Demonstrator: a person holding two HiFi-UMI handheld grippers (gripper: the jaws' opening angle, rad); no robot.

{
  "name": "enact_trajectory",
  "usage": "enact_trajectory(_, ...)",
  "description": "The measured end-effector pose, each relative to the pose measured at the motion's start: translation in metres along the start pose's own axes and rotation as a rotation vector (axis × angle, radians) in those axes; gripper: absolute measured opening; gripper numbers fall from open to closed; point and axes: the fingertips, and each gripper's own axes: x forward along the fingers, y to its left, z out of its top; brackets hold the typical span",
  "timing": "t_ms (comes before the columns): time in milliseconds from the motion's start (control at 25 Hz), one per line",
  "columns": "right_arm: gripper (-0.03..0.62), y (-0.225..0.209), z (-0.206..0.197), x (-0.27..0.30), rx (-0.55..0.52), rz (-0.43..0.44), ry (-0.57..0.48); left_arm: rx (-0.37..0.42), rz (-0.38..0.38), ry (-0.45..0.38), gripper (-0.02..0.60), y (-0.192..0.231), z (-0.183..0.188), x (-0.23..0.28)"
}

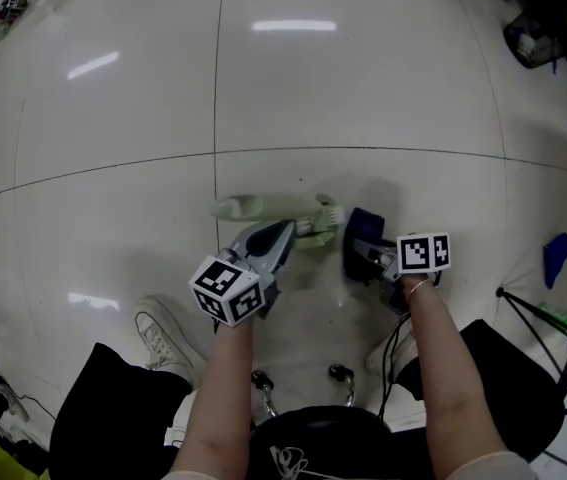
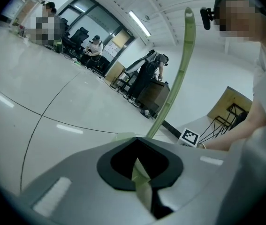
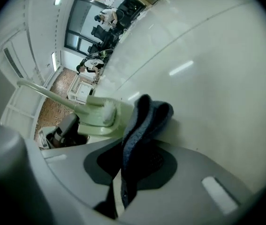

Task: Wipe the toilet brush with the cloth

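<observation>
Head view: my left tool [image 1: 285, 234] is clamped on the pale green toilet brush [image 1: 315, 224]. Its white bristles [image 1: 329, 214] point right, toward the cloth [image 1: 366, 226] pinched in my right tool [image 1: 361, 252]. A matching holder [image 1: 258, 207] lies along the floor [image 1: 363, 78], long axis left to right; I can't tell what is inside it. Open tile spreads ahead.

Left gripper view: jaws shut on the thin handle [image 2: 177, 74], which runs away up and right.

Right gripper view: jaws grip the dark blue cloth [image 3: 144, 121], standing folded just beside the bristles [image 3: 105, 110].
</observation>
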Motion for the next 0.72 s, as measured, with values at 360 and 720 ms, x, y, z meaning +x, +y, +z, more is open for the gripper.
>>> enact_trajectory(360,0.063,0.136,0.139,-0.006,-0.442,0.144,-0.117,0.02,0.016,0.007,0.006,-0.002,0.0,-0.001)
enact_trajectory(720,0.063,0.189,0.139,0.08,-0.566,0.281,0.151,0.074,0.049,0.038,0.006,-0.003,0.0,0.001)
